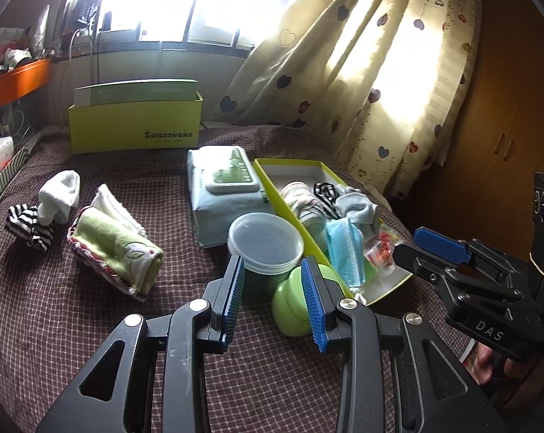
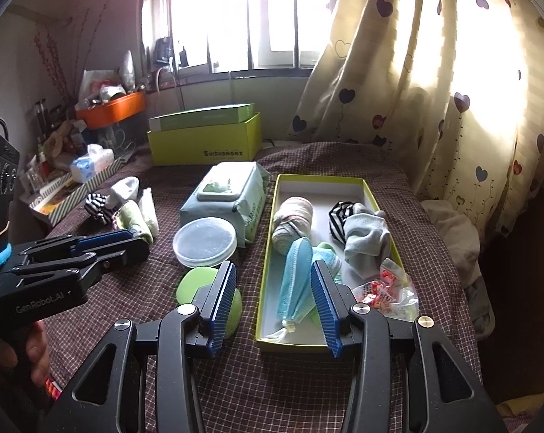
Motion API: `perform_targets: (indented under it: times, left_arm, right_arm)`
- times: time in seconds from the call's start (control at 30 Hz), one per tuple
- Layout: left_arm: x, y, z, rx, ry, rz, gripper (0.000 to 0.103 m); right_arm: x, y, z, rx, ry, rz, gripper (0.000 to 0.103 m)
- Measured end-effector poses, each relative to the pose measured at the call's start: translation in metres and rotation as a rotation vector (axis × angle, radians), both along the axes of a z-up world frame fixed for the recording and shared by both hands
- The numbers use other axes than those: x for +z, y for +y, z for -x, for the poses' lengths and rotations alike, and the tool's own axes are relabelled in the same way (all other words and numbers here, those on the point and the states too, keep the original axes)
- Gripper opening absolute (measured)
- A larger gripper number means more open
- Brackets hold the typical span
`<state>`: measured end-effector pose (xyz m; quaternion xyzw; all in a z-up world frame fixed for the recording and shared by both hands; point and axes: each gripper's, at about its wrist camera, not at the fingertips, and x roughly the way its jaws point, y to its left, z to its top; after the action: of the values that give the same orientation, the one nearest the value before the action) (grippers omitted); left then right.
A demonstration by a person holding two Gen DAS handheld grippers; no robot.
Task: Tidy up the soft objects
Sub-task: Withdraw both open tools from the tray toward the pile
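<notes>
My left gripper (image 1: 273, 299) hangs open over the checked bedspread with nothing between its pads, just short of a lidded plastic tub (image 1: 265, 243) and a green round case (image 1: 293, 306). Left of it lie a folded green towel (image 1: 117, 249), a white sock (image 1: 61, 196) and a striped sock (image 1: 28, 227). My right gripper (image 2: 272, 288) is open too, low over the near end of the yellow-green tray (image 2: 380, 198). In the tray lie a blue face mask (image 2: 295, 281), a rolled sock (image 2: 293, 223), a grey sock (image 2: 365, 243) and a striped sock (image 2: 338, 216).
A wet-wipes pack (image 1: 225, 195) lies left of the tray. A yellow-green box (image 1: 135, 128) stands at the back. Candy wrappers (image 2: 384, 288) sit in the tray's near right corner. Heart-print curtains (image 2: 434, 90) hang at right; cluttered shelves and a tissue pack (image 2: 91, 164) are at left.
</notes>
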<state>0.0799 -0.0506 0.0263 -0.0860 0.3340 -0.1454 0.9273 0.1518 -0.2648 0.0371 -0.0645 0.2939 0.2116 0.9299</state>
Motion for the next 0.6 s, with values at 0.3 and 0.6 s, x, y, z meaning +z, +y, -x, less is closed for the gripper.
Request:
perform_targets:
  times: [0.3,0.6]
  left_arm:
    - [-0.009,0.023,-0.003,0.059,0.025,-0.005,0.034]
    - [-0.022,0.057,-0.001,0.121,0.050,0.003,0.034]
  right_arm:
    - [-0.003,0.015,-0.001,0.059,0.006,-0.014,0.042]
    - [-0.002,0.041,-0.001,0.133,0.006,-0.015,0.043]
